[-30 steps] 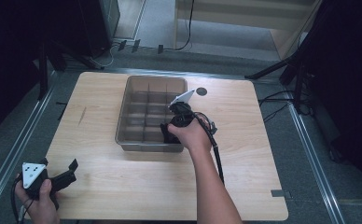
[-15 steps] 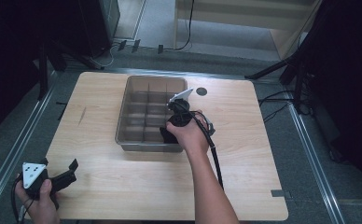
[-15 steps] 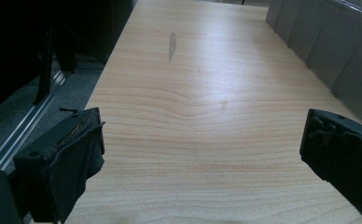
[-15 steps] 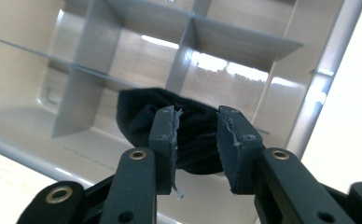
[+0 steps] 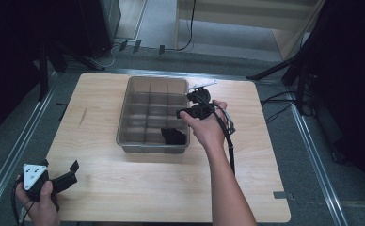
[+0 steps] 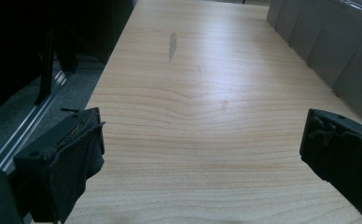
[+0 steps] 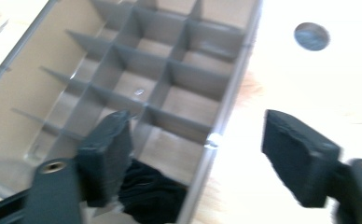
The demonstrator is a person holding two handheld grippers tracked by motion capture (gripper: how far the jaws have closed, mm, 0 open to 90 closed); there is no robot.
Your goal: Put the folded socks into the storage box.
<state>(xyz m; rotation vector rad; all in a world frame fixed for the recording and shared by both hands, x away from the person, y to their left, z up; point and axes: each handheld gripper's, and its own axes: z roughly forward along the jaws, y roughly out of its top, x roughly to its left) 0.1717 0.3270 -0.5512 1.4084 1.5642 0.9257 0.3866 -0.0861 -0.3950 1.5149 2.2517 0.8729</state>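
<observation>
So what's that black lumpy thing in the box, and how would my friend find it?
On the wooden table stands a grey tray split into many small compartments. Look at the row nearest the person, in the corner beside the right gripper, whose jaws have just opened above it. There lies a crumpled black thing, perhaps cloth; the other compartments look bare.

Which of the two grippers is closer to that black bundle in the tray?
The right gripper: it hangs open just above the black bundle in the tray's near right compartment. The left gripper rests open at the table's near left corner.
</observation>
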